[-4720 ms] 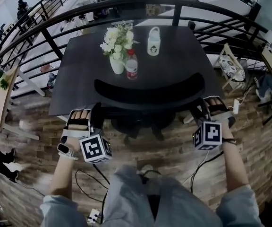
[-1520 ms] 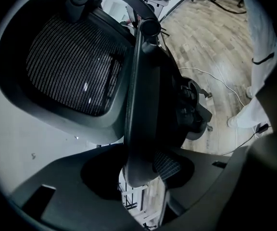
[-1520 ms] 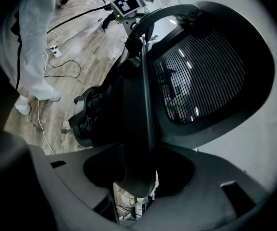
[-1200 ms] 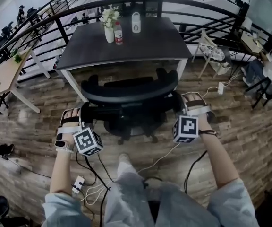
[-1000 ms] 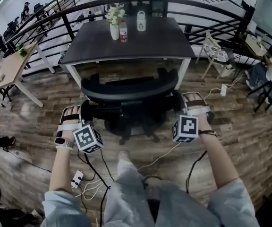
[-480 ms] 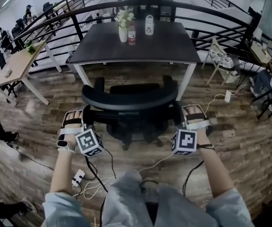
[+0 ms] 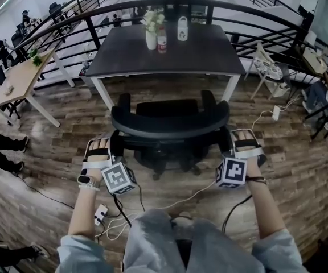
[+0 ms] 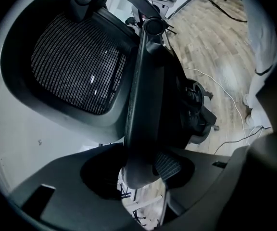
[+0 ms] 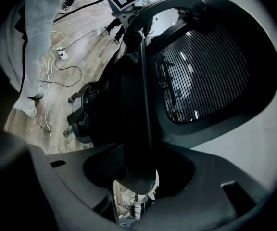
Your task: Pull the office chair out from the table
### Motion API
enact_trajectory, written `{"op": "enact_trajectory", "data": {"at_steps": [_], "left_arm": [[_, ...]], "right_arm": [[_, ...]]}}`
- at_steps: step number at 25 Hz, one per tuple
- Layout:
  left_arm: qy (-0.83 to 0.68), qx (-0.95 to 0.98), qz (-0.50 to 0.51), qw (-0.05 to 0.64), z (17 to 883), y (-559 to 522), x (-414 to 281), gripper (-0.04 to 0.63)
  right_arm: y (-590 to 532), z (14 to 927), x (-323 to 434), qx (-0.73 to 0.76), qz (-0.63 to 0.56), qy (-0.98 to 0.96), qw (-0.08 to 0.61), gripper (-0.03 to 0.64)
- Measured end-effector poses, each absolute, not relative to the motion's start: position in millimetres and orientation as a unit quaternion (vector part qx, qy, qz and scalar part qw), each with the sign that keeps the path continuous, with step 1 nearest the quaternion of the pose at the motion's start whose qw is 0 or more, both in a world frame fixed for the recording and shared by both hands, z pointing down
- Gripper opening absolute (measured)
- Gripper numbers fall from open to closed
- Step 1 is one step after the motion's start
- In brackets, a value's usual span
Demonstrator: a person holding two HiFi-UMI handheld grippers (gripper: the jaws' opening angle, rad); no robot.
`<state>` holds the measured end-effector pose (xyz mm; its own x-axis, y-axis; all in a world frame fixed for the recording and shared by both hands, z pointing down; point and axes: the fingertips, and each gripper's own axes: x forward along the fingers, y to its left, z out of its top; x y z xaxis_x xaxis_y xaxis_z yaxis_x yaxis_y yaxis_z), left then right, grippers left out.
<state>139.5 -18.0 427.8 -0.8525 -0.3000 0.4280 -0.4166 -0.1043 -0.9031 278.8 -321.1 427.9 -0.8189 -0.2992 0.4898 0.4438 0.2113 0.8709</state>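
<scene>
Here, in the head view, the office chair [image 7: 169,124] stands on the wood floor [image 7: 56,147] with its seat facing the table [image 7: 209,56] and its curved back toward the person. The back's long axis runs left to right. A strip of floor shows between the armrests and the table's near edge. The left gripper [image 7: 114,148] sits at the back's left end and the right gripper [image 7: 228,144] at its right end. Floor lies open on both sides. Cables [image 7: 169,198] trail behind the chair, near the person's legs.

In the left gripper view, the jaws are clamped on the back's side rim [image 8: 141,105], which runs straight away from the camera, with the mesh panel [image 8: 76,66] beside it.

In the right gripper view, the jaws likewise pinch the opposite rim [image 9: 138,129], beside the mesh.
</scene>
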Motion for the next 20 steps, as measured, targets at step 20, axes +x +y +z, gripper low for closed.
{"op": "enact_trajectory", "data": {"at_steps": [20], "left_arm": [[-0.846,0.306,0.429,0.082,389,-8,183,0.133]], "right_arm": [[-295,394,301,-0.011,-0.329,-0.911,0.25,0.189]]}}
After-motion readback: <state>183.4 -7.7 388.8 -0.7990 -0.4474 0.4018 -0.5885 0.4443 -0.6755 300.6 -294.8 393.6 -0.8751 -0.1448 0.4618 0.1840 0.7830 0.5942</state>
